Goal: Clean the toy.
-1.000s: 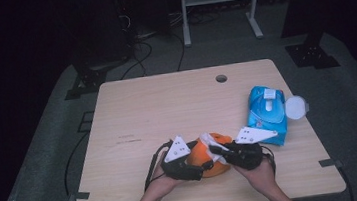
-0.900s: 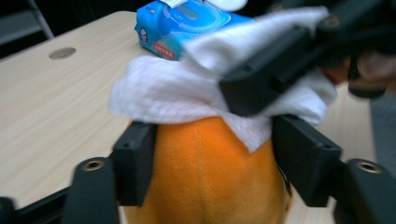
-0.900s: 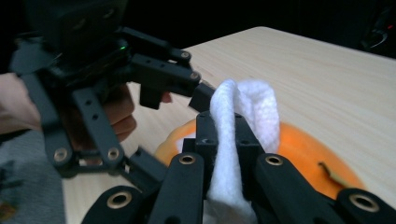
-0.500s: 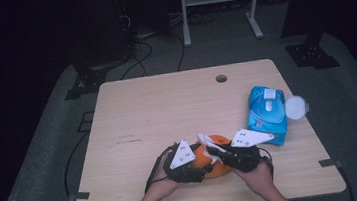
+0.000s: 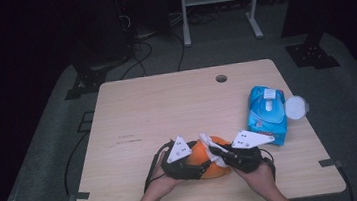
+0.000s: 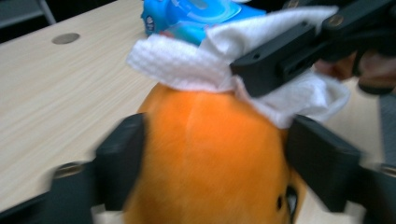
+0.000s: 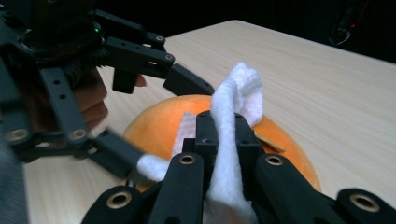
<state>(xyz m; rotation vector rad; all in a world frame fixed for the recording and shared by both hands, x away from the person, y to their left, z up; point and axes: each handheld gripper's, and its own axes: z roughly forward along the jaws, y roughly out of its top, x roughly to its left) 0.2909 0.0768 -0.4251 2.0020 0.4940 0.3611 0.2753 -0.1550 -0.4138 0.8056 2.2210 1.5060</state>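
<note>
Orange plush toy (image 5: 208,158) lies near the front edge of the wooden table (image 5: 167,106), and I keep it steady with my left gripper (image 5: 187,166), whose jaws press on its two sides so it cannot roll. On top of it I hold a white wet wipe (image 7: 233,116), clamped tight in my right gripper (image 7: 224,140), to rub the fur. The blue wipes pack (image 5: 267,114) stays just beside, at right, for easy reach.

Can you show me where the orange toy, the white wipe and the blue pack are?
orange toy (image 6: 210,154), left gripper view, on its fuzzy front.
white wipe (image 7: 231,107), right gripper view, on its upright fold.
blue pack (image 5: 267,114), high view, on its top face.
</note>
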